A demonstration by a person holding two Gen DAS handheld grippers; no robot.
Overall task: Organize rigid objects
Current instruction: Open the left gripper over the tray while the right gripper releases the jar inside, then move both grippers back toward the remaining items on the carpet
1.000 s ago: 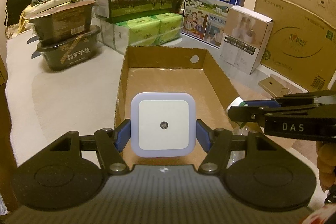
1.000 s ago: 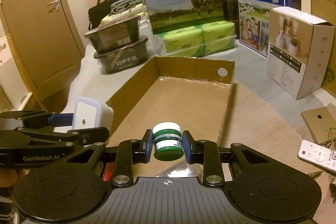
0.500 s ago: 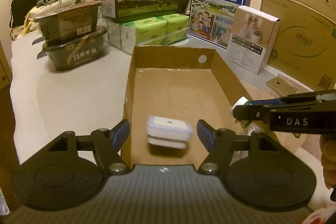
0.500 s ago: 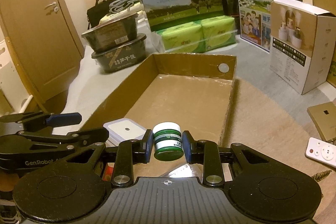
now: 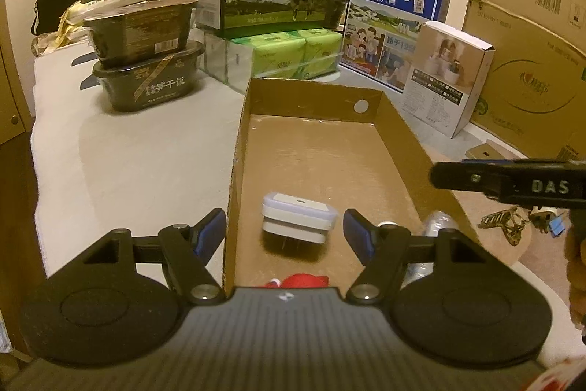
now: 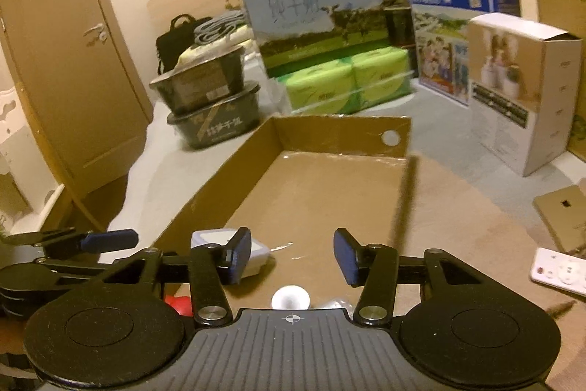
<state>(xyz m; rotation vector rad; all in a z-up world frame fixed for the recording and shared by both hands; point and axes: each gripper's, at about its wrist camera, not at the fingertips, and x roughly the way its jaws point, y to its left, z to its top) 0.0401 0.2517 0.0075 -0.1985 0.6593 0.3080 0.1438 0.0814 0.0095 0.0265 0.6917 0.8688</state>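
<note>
white square night light (image 5: 298,221) lies prongs-down in cardboard box (image 5: 397,134).

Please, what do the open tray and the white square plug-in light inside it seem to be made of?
The open tray looks like plain brown cardboard: matte walls, raw cut edges, a punched round hole in the far wall. Its floor shines a little, perhaps from tape or a coating. The white plug-in light seems hard moulded plastic, smooth, with rounded corners; the prongs under it are probably metal.
</note>
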